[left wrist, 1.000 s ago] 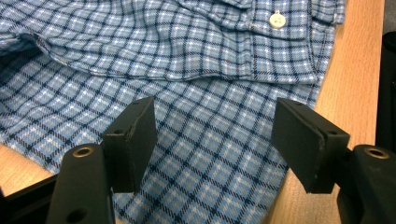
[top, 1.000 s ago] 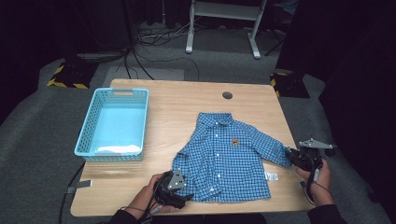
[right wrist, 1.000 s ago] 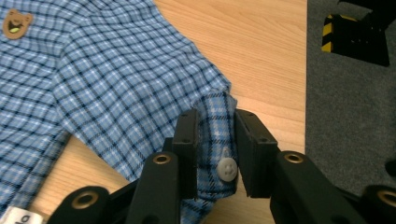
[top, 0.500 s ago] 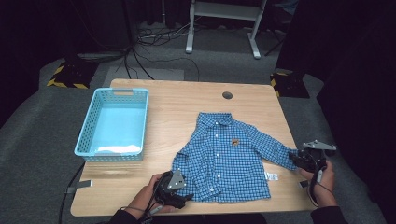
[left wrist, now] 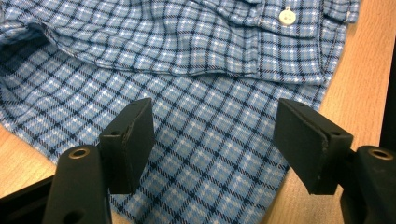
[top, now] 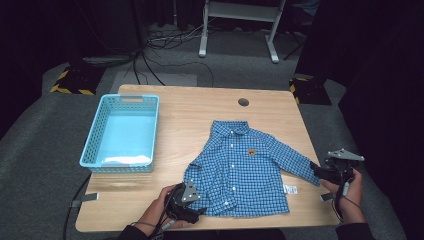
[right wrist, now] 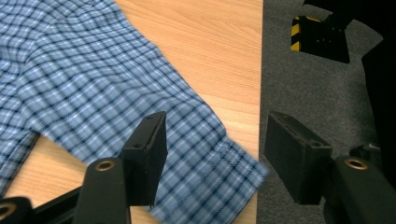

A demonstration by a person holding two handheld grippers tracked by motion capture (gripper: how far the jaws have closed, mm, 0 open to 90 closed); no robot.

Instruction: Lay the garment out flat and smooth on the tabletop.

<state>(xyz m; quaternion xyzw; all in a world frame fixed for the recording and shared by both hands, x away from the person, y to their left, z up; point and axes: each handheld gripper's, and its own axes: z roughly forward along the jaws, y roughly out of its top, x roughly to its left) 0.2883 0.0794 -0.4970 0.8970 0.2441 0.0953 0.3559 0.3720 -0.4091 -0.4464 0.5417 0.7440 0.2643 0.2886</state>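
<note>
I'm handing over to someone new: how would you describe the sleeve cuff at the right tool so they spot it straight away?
Start at the wooden table, with a blue basket on its left and a blue checked shirt spread flat on its right. Follow the shirt's long sleeve out to the table's right edge. The cuff is its doubled, stitched end, overhanging the edge between the right tool's open jaws; the other sleeve lies folded by the left tool.

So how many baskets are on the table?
1. The blue basket sits at the table's left side, apart from the checked shirt.
</note>
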